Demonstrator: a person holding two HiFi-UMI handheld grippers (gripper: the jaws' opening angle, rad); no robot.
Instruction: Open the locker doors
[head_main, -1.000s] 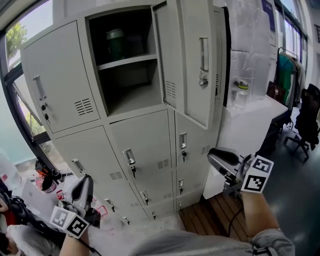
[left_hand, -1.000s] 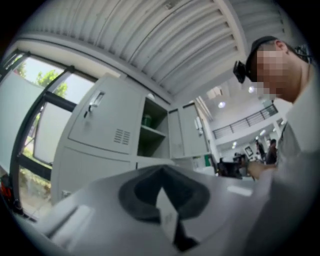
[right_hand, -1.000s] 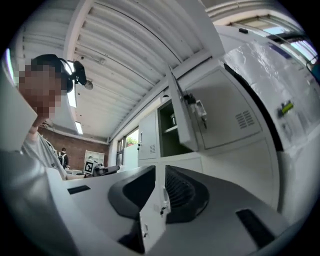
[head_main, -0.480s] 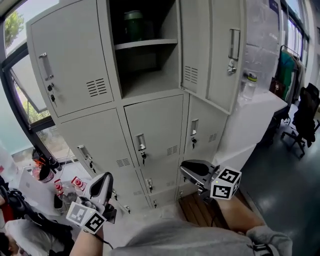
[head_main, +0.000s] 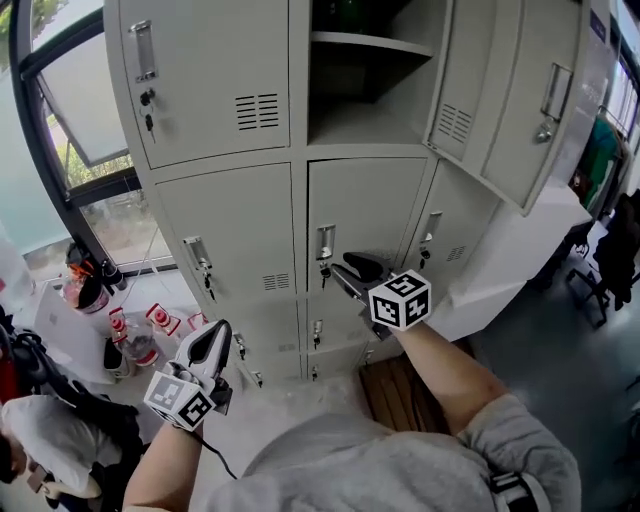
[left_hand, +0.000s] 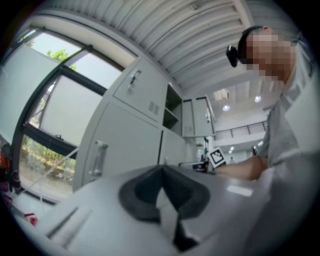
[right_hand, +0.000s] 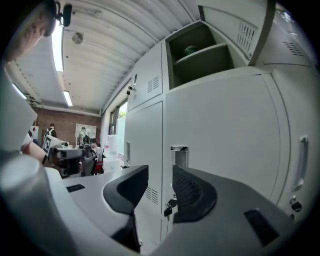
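The grey locker block (head_main: 230, 200) fills the head view. Its top middle compartment (head_main: 365, 95) stands open, with the door (head_main: 500, 90) swung out to the right. My right gripper (head_main: 345, 268) is open just in front of the shut middle-row centre door (head_main: 365, 210), close under its handle (head_main: 325, 243). Its jaws have just been opening and hold nothing. In the right gripper view that handle (right_hand: 179, 155) shows past the right gripper (right_hand: 160, 175), keys (right_hand: 169, 205) hanging below it. My left gripper (head_main: 212, 338) hangs low at the left, shut and empty; the left gripper (left_hand: 162, 172) faces the lockers' left doors.
A window (head_main: 70, 100) lies left of the lockers, with bottles and clutter (head_main: 125, 340) on the floor below it. A white counter (head_main: 520, 255) stands at the right, wooden slats (head_main: 400, 395) at its foot. A green container (right_hand: 190, 50) sits in the open compartment.
My right gripper has swung left and down from beside the counter to the centre door's handle, and its jaws stand wider. My left gripper has shifted right. The head view has dropped lower on the lockers.
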